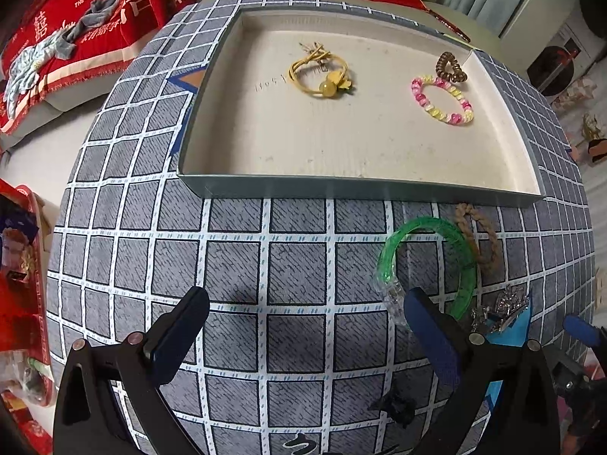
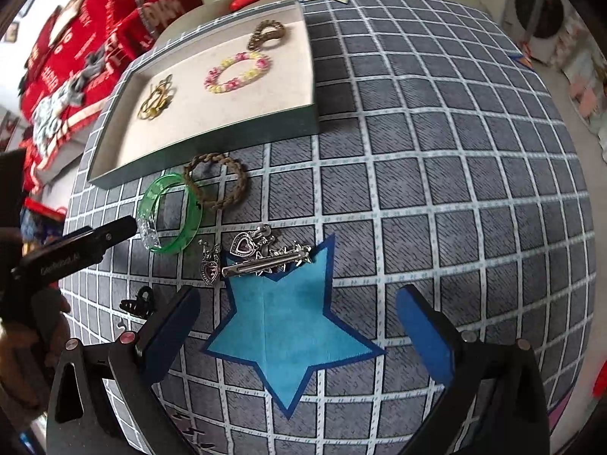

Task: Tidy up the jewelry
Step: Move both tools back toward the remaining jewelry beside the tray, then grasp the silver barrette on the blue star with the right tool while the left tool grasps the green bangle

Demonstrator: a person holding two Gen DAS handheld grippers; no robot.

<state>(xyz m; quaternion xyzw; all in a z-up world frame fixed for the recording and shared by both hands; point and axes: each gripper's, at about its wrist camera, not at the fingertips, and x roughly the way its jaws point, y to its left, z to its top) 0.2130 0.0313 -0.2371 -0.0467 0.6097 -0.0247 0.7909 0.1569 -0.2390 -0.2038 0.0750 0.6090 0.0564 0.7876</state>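
A shallow tray [image 1: 364, 191] [image 2: 212, 144] holds a yellow hair tie [image 1: 320, 74] [image 2: 155, 100], a pink-and-yellow bead bracelet [image 1: 442, 100] [image 2: 237, 72] and a brown coil tie [image 1: 450, 65] [image 2: 267, 34]. On the grid cloth lie a green bangle [image 1: 428, 261] [image 2: 170, 214], a braided brown ring [image 1: 481, 235] [image 2: 216, 182], a silver clip with heart charms [image 2: 261, 258] [image 1: 500, 309] and a black claw clip [image 1: 394, 407] [image 2: 138, 303]. My left gripper [image 1: 307, 326] is open, its right finger beside the bangle. My right gripper [image 2: 297, 322] is open above a blue star [image 2: 288, 326].
Red cushions and fabrics [image 1: 76, 38] lie on the sofa behind the table. Red boxes [image 1: 22, 303] stand at the left edge. The left gripper's finger [image 2: 95, 242] shows in the right wrist view next to the bangle.
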